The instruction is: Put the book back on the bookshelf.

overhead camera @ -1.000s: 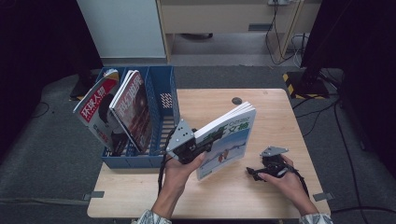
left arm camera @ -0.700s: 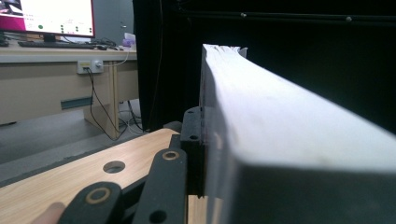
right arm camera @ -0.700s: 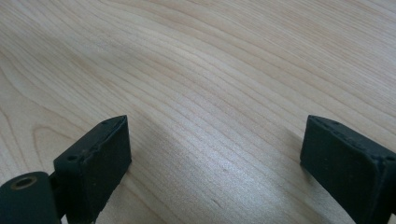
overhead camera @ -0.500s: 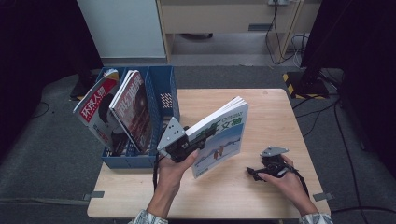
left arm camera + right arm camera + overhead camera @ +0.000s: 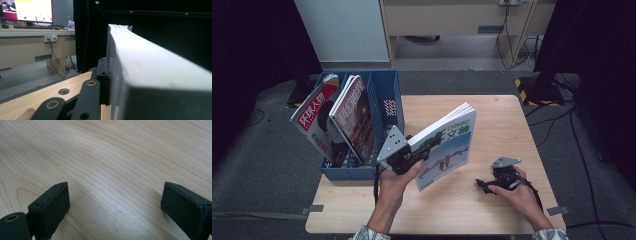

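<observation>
The left gripper [image 5: 414, 155] grasps a magazine [image 5: 447, 145] above the table [image 5: 492, 115] — the right gripper [image 5: 115, 202] rests released, jaws wide apart.

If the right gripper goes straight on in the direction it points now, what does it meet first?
Probably the bare table. The right gripper is open and tilted down at the wood, with nothing between its jaws. The book in the left gripper seems further on.

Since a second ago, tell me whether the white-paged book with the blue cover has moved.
Yes. The book, clamped in the left gripper, has shifted left toward the blue file rack, away from the table's right edge.
</observation>
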A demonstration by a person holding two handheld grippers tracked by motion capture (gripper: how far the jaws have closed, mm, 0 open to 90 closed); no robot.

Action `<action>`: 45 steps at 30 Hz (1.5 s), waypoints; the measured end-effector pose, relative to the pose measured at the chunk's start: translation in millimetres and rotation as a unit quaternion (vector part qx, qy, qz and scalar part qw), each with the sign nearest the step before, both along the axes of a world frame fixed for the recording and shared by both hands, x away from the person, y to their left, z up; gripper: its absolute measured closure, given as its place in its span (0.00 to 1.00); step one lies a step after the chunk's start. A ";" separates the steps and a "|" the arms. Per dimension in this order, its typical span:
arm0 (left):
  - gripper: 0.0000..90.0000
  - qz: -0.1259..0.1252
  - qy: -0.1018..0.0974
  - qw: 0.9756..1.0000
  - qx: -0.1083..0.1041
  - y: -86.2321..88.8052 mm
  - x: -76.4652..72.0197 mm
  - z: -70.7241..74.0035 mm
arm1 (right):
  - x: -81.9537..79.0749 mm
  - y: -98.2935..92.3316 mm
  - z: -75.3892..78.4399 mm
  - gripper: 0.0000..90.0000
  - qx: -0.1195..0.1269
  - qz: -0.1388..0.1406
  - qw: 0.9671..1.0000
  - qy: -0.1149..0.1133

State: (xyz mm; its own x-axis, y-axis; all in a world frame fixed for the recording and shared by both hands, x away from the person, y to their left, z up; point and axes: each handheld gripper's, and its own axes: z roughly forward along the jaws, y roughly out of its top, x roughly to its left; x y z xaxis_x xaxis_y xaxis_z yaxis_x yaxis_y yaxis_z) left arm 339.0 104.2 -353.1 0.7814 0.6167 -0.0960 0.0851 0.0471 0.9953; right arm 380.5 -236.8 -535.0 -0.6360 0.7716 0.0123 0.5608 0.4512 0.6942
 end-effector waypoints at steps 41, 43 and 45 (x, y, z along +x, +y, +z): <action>0.82 0.057 -0.026 0.998 0.015 44.8 -8.1 62.7 | 0.4 0.5 -3.3 0.07 0.009 -0.009 1.000 -0.014; 0.82 0.057 -0.024 0.998 0.011 46.6 -7.6 62.8 | 0.4 0.5 -3.1 0.07 0.009 -0.009 1.000 -0.012; 0.82 0.058 -0.023 0.998 0.012 49.0 -7.5 63.3 | 0.5 0.5 -3.1 0.07 0.009 -0.008 1.000 -0.012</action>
